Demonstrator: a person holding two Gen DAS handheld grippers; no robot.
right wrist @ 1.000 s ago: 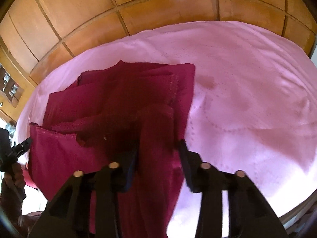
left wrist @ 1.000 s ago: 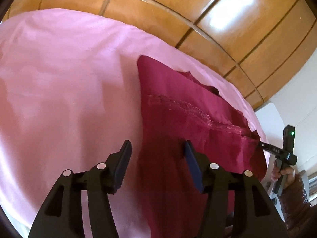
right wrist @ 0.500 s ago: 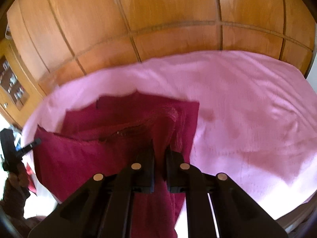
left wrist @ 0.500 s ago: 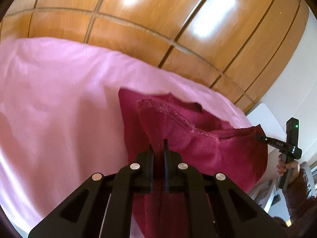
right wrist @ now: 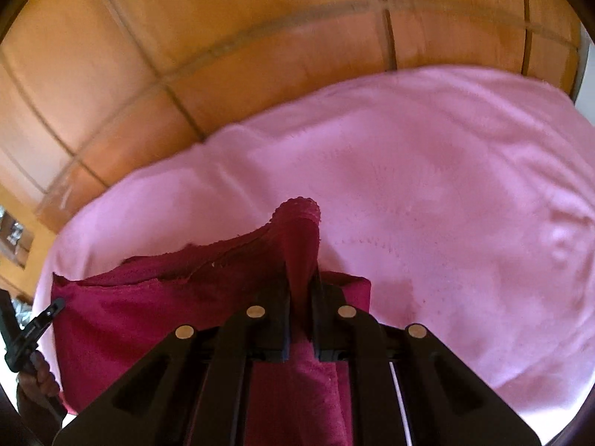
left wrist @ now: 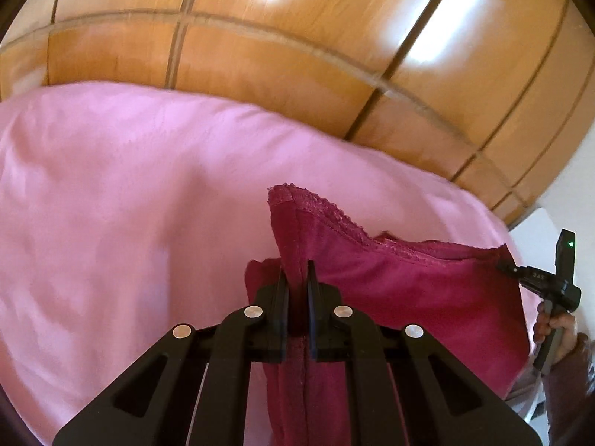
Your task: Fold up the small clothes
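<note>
Claws both differ from a second ago: left claw (left wrist: 297, 278) and right claw (right wrist: 300, 282), then spread, now pinch the maroon garment (left wrist: 390, 282), its top edge lifted off the pink bed (left wrist: 130, 204). The right claw's tip, at three o'clock in the left view, shows tiny unreadable lettering.

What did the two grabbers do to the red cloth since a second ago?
Both closed on it: the left gripper and right gripper each pinched a corner of the red cloth and lifted that edge off the pink sheet. The sheet stayed put.
</note>
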